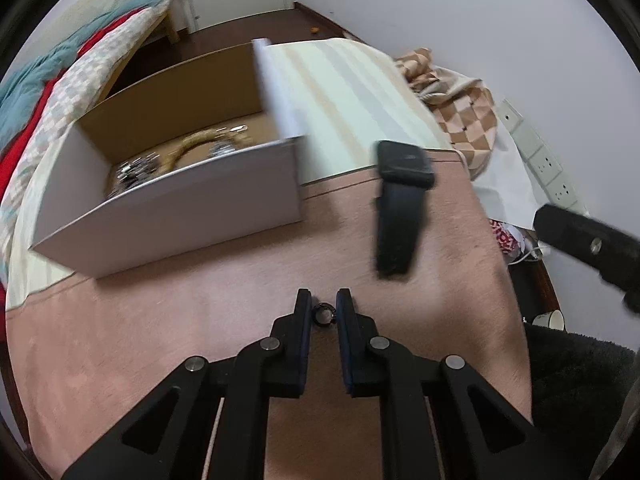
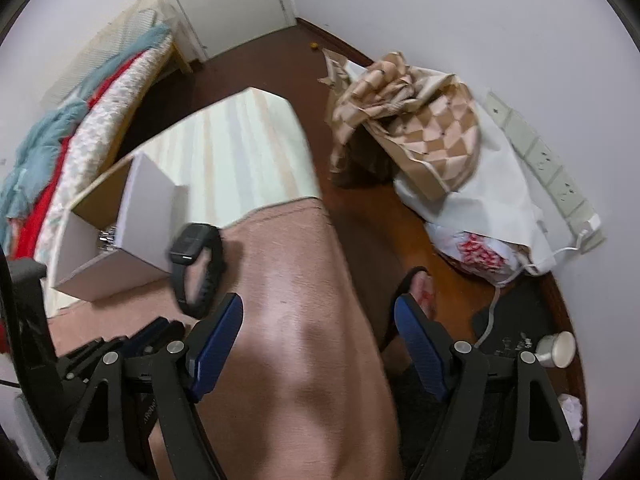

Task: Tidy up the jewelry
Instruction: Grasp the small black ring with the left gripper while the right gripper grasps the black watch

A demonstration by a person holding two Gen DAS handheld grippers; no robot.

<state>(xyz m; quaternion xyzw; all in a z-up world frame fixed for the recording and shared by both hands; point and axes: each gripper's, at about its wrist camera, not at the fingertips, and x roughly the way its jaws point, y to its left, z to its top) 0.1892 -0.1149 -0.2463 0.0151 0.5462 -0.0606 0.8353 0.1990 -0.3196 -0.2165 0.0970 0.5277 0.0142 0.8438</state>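
Small dark metal ring point(image 1: 323, 313), smooth and round, is pinched between the closed left gripper point(image 1: 324, 307) tips above the matte pink cloth-covered counter point(image 1: 200, 304); slippage from so narrow a hold is judged the main risk on transfer to the white cardboard box point(image 1: 180, 204). Right gripper point(image 2: 319, 312) is held wide open and empty beside the black rubber-strapped smartwatch point(image 2: 196, 264).

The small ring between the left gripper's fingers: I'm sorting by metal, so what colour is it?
Black, a small glossy ring; clearest in the left wrist view.
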